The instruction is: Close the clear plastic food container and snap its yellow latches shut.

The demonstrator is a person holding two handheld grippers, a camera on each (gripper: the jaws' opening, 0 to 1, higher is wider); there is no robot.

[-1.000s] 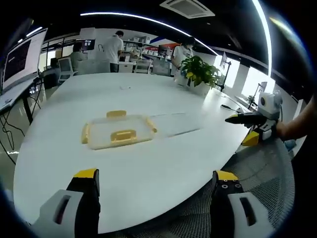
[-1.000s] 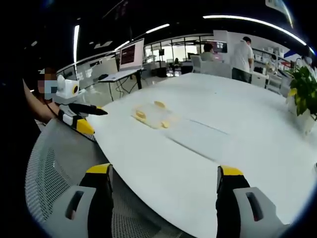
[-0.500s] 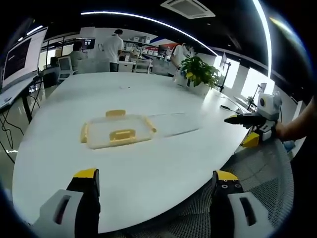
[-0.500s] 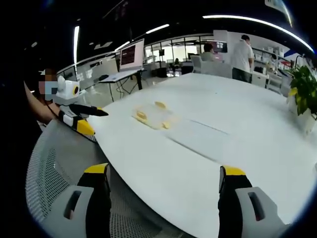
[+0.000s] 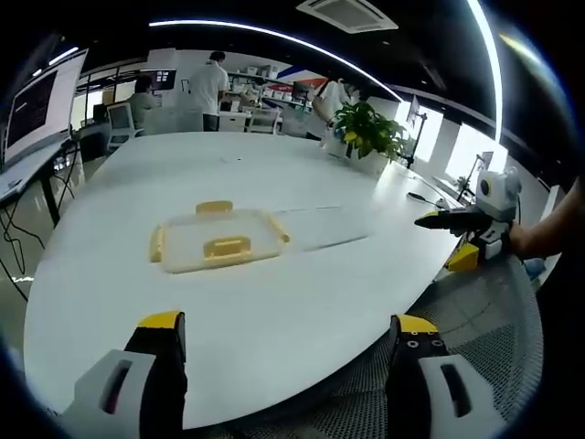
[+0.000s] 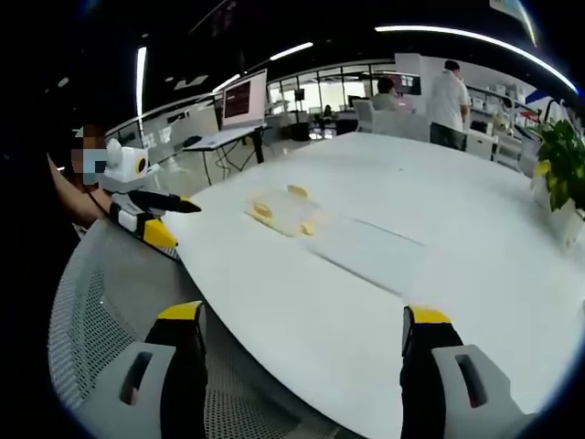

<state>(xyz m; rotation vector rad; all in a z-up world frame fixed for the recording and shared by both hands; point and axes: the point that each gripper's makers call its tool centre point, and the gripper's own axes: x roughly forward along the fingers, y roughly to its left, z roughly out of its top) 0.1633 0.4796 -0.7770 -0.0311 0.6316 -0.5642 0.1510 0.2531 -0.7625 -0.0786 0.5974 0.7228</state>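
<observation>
**Both tools held off the worktop edge, container untouched**

Since the earlier frames almost nothing had moved: your two tools stayed where they were, with only a slight drift of the views, and the container lay in the same spot.

In the left gripper view, your left tool was released, its yellow-tipped jaws spread wide and holding nothing, poised near the close edge of the white worktop. The clear plastic food container sat flat on the worktop ahead of it, well apart from the jaws. Its lid was on, with yellow latches showing on several sides; you could not tell from these views whether they were snapped down. Your right tool came in from the right of that view, off the worktop's edge, its dark jaws pointing toward the worktop.

In the right gripper view, your right tool was also released, jaws wide and empty, above a mesh chair beside the worktop. The container appeared far off there. A potted plant stood at the worktop's far side, and people stood at desks beyond.
</observation>
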